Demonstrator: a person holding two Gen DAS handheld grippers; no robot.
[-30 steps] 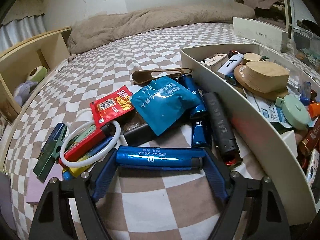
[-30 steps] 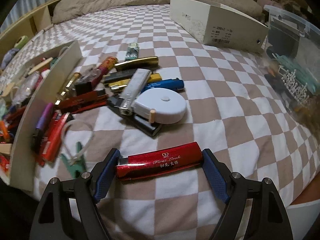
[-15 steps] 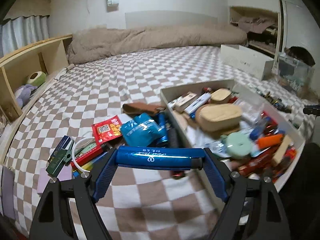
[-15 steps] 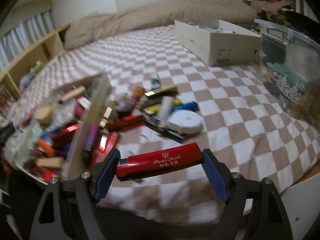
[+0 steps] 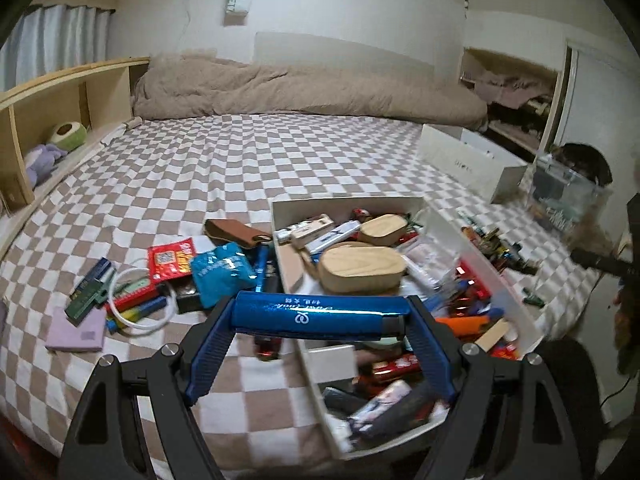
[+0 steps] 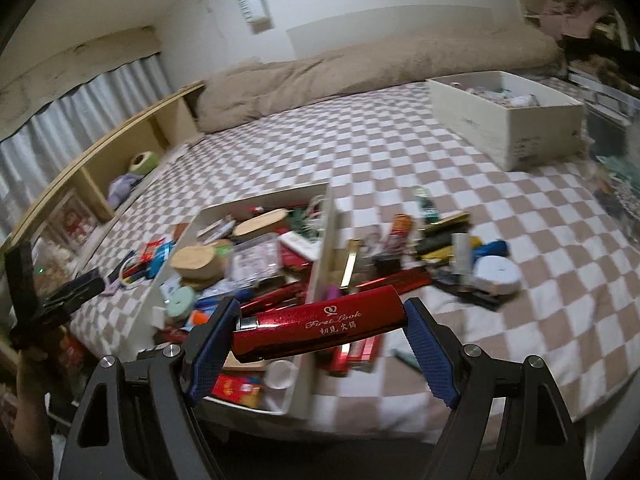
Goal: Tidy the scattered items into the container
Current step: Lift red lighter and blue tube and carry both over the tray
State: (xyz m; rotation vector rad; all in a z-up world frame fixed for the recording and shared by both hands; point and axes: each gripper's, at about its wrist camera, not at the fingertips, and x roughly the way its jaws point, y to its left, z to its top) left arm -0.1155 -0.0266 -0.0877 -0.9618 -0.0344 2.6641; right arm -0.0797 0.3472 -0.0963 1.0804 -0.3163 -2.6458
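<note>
the left gripper (image 5: 318,330) pinches a shiny blue metallic bar (image 5: 316,316) end to end, raised over the near left edge of the crowded white cardboard box (image 5: 472,254) on the checkered bed (image 5: 248,160). the right gripper (image 6: 322,338) clamps a glossy red metallic bar (image 6: 320,328) above the box's near right wall.

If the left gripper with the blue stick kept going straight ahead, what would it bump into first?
Probably the white container. The left gripper, shut on the blue tube, points down over the container's near half, so it would likely hit the clutter inside, around the big wooden box. Depth is hard to judge.
</note>
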